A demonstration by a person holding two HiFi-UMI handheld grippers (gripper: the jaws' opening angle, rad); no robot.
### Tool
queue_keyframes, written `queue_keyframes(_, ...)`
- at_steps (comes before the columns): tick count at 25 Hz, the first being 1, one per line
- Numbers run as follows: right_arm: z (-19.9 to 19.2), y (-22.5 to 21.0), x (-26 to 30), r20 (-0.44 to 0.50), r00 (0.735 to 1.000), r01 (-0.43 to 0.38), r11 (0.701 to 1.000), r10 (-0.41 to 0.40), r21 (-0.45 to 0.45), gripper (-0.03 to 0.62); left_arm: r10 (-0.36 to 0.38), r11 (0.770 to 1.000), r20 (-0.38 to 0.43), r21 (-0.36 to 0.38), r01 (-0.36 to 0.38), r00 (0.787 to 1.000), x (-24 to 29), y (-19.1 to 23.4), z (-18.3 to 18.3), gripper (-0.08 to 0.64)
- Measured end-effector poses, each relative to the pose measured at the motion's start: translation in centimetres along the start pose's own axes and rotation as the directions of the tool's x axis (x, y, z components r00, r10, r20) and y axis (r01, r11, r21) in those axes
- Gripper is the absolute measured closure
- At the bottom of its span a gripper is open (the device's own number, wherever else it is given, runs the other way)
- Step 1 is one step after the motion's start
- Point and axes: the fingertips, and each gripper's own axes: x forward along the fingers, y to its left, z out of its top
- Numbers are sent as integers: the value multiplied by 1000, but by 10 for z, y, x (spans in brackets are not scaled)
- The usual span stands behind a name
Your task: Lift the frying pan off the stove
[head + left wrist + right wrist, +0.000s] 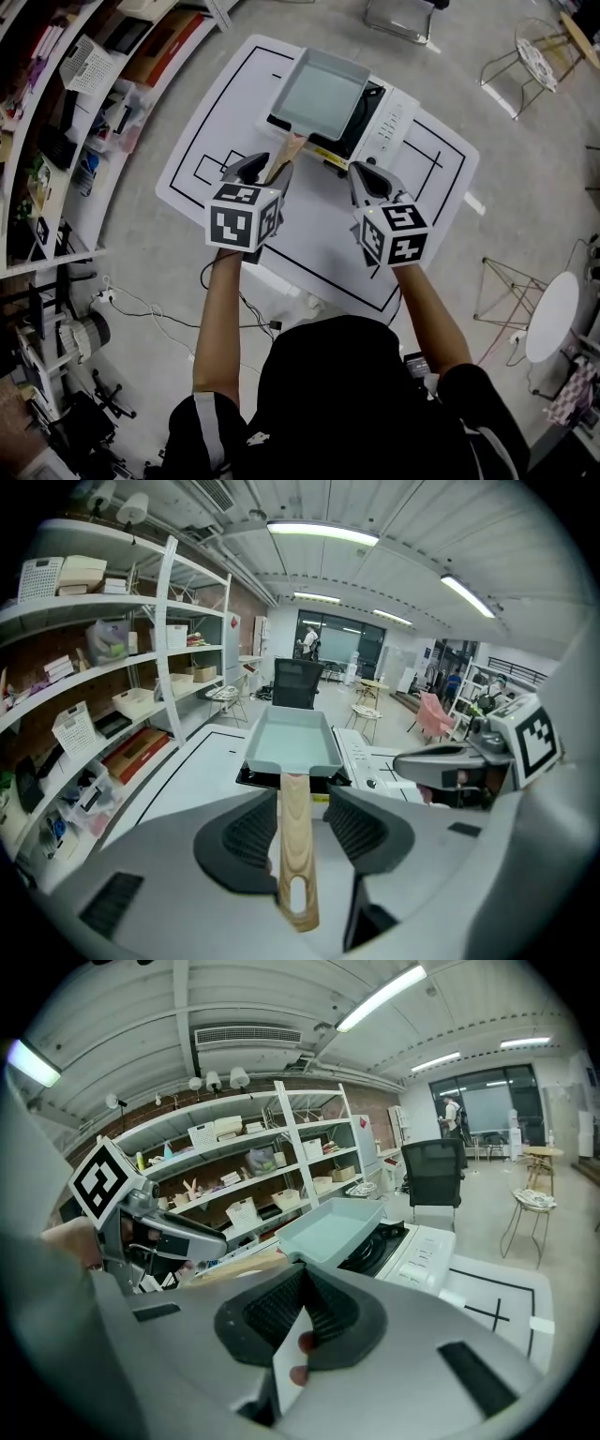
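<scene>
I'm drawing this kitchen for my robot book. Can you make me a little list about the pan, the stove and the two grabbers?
pan: pale, rectangular pan, sitting on the stove
stove: white stove with one burner
handle: wooden handle, pointing toward the person
left gripper: open, fingers either side of the handle, not squeezing it
right gripper: shut, holding nothing, beside the stove
pan lifted: not yet

Frying pan (323,92) on stove (394,127), shelves (56,122) left
</scene>
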Motion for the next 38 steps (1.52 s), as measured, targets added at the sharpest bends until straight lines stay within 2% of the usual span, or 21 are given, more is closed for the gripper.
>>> queue_keyframes(7, -6, -9, 3, -17, 1000, 2, 1000, -2, 21, 592, -4, 1000, -52, -12, 4, 999, 21, 4, 1, 350)
queue_keyframes(13, -13, -15, 7, -31, 1000, 2, 999, -1, 40, 592, 10, 1000, -117, 23, -8, 993, 42, 7, -10, 334)
queue_keyframes(29, -32, -24, 14, -77, 997, 5, 996, 2, 84, 592, 18, 998, -281, 68, 1, 959, 73, 8, -40, 331)
queue_keyframes(32, -35, -25, 13, -85, 996, 8, 996, -1, 87, 592, 22, 996, -311, 90, 6, 950, 76, 8, -44, 335)
queue_keyframes(38, -38, -27, 14, -94, 996, 11, 996, -2, 92, 592, 35, 996, -329, 91, -6, 944, 78, 12, -48, 424)
